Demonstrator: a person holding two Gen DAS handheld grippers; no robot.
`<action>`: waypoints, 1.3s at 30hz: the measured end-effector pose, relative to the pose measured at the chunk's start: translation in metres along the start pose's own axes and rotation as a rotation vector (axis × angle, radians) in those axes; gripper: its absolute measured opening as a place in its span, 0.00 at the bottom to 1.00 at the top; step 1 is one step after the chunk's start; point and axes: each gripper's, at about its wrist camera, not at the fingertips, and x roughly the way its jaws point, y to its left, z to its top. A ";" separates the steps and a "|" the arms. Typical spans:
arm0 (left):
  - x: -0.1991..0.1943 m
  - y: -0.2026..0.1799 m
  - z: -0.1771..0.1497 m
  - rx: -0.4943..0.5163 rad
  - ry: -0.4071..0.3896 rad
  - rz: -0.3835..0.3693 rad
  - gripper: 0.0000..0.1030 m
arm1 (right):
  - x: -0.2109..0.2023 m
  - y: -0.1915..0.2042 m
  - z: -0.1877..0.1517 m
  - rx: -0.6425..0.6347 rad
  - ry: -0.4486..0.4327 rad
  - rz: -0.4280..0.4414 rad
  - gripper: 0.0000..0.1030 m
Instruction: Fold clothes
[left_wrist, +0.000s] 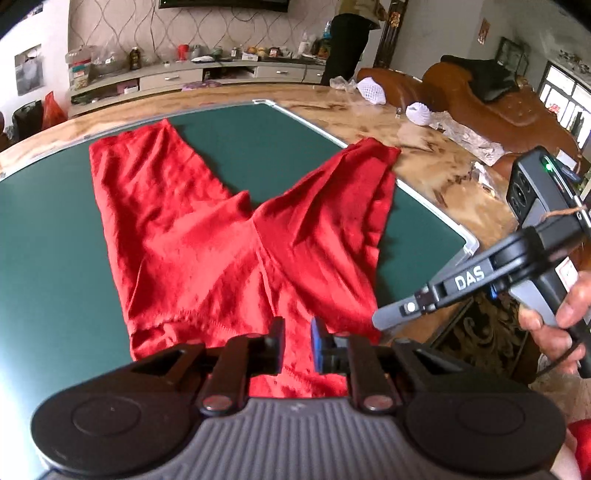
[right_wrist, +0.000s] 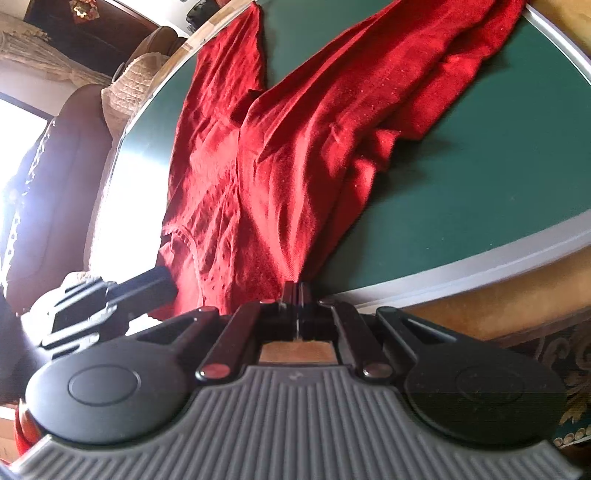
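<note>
Now keep right tongs (right_wrist: 295, 291) clamped on trousers (left_wrist: 207, 236) waistband at mat's (left_wrist: 48, 236) near edge; left tongs (left_wrist: 297, 343) narrowly parted, empty.

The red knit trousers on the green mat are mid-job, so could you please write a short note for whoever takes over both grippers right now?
Left gripper: open, fingers apart over the waistband, gripping nothing.
Right gripper: shut on the waist-end edge of the red knit trousers, at the near right side of the garment.
Trousers: spread on the green mat on the wooden table, legs splayed in a V away from you; the right leg's cuff reaches over the mat's edge.
Done: laid out, one edge gripped.
Left: no fold shows yet; probably grip the waist with the left, then bring one leg over the other.
</note>
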 end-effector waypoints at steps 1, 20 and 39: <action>0.002 0.000 0.003 -0.002 -0.005 0.000 0.18 | -0.001 -0.001 0.000 -0.001 0.003 0.003 0.03; 0.048 0.009 0.020 0.007 -0.005 0.064 0.32 | -0.111 -0.102 0.166 0.029 -0.300 -0.239 0.31; 0.058 0.007 0.012 0.010 0.001 0.092 0.33 | -0.106 -0.210 0.259 0.265 -0.418 -0.401 0.06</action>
